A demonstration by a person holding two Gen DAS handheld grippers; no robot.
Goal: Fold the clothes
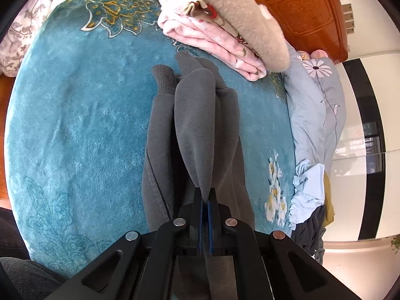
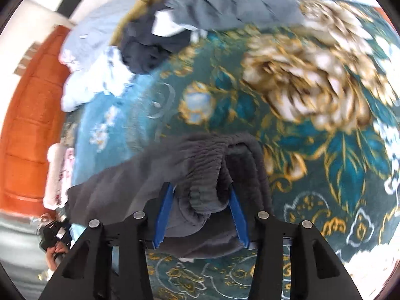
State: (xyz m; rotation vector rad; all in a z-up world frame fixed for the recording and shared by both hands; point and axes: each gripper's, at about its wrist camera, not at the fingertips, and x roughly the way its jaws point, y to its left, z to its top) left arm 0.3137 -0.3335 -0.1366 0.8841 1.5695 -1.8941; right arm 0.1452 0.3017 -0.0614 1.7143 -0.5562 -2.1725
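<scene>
Left wrist view: the left claw (image 1: 205,200) is clamped on a fold of dark grey sweatpants (image 1: 192,130), a pinched ridge of fabric rising straight out from between its blue pads. The rest of the garment lies stretched away from the claw on the teal plush blanket (image 1: 82,130) covering the bed, its two ribbed cuffs at the far end, near a stack of folded pink and beige blankets (image 1: 225,32). A pale blue floral quilt (image 1: 315,110) lies bunched along the blanket's right edge. This looks like the lengthwise fold, with this end held fast.

Right wrist view: blurred. The right claw (image 2: 202,195) stands partly apart with the ribbed waistband (image 2: 205,175) of the sweatpants bunched between its blue pads; the fabric meets both pads, but I cannot tell whether they truly pinch it. A heap of unfolded clothes (image 2: 200,17) waits at the far edge of the bed.

The next move calls for a firm bite on the waistband, then carrying it over toward the cuffs while the left claw keeps its end taut, so the layers land flat.

No brand, label or writing can be read in either view.
</scene>
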